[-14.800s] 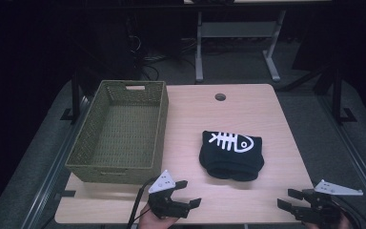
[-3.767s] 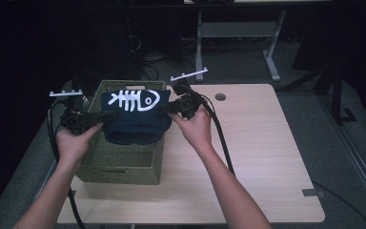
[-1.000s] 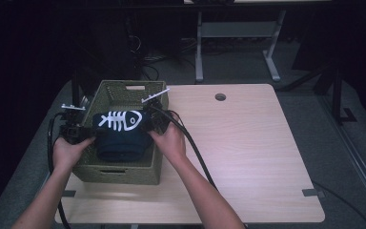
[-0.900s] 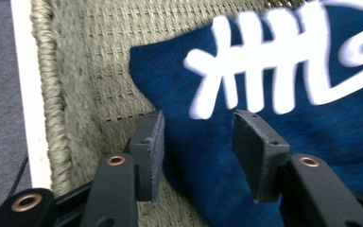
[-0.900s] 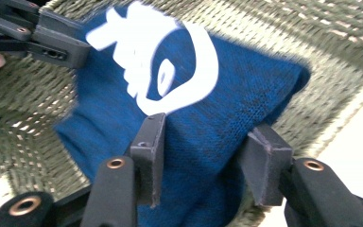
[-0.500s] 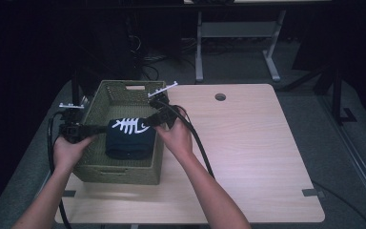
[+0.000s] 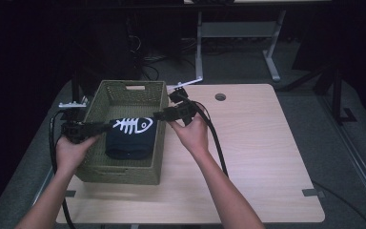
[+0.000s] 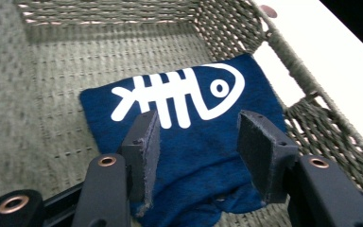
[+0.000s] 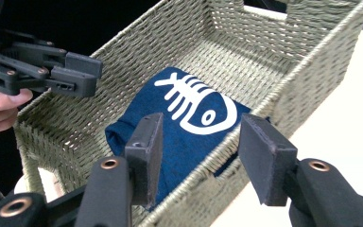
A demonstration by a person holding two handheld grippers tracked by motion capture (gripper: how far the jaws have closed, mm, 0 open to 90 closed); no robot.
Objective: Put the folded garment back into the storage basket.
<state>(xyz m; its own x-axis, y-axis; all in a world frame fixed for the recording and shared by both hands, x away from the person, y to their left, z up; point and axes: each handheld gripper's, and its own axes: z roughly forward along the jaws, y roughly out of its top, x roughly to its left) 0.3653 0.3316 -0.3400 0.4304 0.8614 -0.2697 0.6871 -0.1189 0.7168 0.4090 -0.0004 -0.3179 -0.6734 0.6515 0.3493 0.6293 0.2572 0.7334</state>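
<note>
A dim room surrounds a pale wooden table (image 7: 257, 157). Your left gripper (image 8: 196, 144) has its jaws parted with nothing between them, and they have just been opening; it hangs over the folded dark blue shirt (image 7: 126, 138). Your right gripper (image 9: 199, 151), jaws likewise parted and just opened, empty, hovers at the basket's right rim. The shirt, white fish-skeleton print up, lies flat on the floor of the green woven basket (image 7: 124, 95), toward its near end. The basket sits at the table's left edge. Both grips look let go because the shirt now rests inside.
</note>
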